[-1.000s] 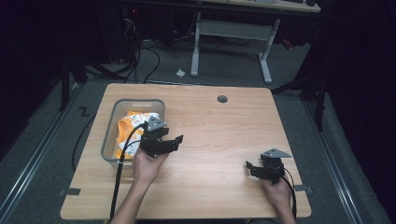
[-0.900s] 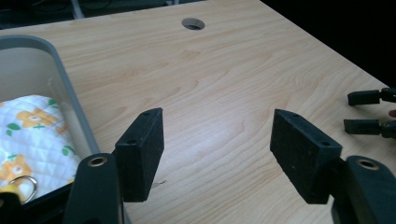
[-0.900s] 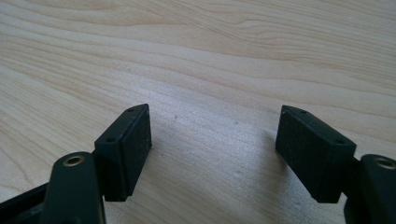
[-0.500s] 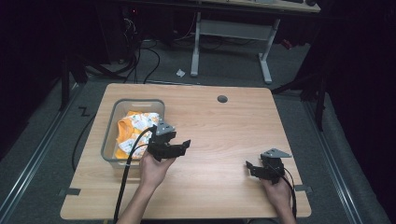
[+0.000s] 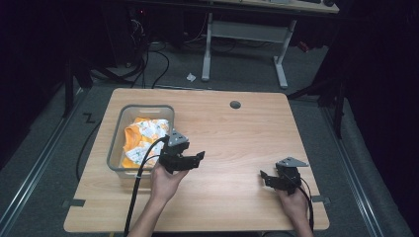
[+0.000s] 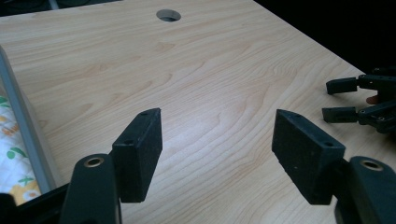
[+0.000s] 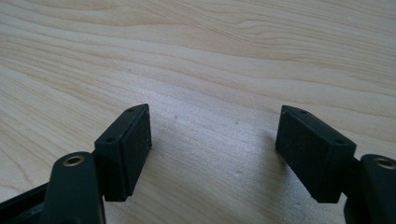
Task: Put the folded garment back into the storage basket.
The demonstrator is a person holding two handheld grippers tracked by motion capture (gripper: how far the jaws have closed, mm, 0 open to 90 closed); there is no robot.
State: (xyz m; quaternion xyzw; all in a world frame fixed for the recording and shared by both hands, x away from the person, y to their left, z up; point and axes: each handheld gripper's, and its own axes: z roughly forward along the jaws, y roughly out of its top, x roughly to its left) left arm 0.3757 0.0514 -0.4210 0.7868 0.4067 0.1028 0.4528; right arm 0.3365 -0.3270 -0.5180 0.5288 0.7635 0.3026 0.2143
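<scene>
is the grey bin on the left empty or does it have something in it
Not empty. The grey bin holds a crumpled orange and white patterned cloth, seen from the high view; the left gripper view catches its edge beside the bin wall.

The left hand-held gripper [image 5: 193,160] has drifted away from the bin [image 5: 116,148] — toward table centre

A: How did the left gripper [image 6: 217,154] stand?
B: Jaws wide apart over bare table [image 6: 201,84], nothing between them.
A: Anything nearby?
B: A bin [image 6: 21,126] with patterned cloth [image 6: 11,163] at the left; the right gripper [image 6: 359,100] far right; a hole [image 6: 168,15] beyond.
</scene>
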